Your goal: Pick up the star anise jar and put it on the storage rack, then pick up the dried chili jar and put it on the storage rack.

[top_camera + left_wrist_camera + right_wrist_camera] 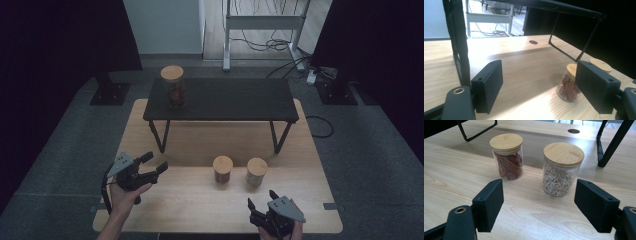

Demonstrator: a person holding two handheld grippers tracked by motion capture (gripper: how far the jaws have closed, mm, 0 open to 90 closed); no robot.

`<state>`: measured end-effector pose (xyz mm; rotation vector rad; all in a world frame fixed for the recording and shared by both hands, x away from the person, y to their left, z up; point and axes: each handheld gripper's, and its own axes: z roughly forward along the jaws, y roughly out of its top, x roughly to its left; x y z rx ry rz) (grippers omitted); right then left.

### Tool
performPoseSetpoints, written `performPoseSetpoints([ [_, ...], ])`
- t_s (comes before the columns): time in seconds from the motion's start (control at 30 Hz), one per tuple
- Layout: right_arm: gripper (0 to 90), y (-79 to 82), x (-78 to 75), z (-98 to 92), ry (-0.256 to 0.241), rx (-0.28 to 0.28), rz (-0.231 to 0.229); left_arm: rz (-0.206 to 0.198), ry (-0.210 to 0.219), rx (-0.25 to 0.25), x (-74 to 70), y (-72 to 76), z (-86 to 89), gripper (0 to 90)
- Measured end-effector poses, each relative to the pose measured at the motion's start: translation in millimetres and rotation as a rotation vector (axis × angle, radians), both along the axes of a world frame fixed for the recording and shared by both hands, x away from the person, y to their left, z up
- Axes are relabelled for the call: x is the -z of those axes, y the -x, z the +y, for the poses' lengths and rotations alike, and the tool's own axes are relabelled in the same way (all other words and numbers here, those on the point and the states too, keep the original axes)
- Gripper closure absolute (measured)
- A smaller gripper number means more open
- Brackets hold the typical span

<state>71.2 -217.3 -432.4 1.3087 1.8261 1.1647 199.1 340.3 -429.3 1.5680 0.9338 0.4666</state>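
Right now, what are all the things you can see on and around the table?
Short jars: two, glass with wooden lids, one with red pieces, one with pale bits, side by side on the wooden table.
Tall jar: one, glass with wooden lid, on the shelf's left end.
Shelf: one, black, on the table's far half.
Wooden table: one, light.
Left gripper: black, jaws open, at the table's left.
Right gripper: black, jaws open, near edge.
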Motion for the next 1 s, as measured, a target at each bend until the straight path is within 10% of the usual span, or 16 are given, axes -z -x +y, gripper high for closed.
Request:
performPoseSetpoints([
  [0.67,23.6,-2.2,2.4,-0.8,0.020,0.000,0.006,0.100,-0.015,-0.009,16.0,-15.3,7.0,22.4],
  [1.0,23.5,0.2,2.2,0.1,0.023,0.002,-0.002,0.074,-0.036,0.017,12.6,-13.8,2.0,22.3],
])
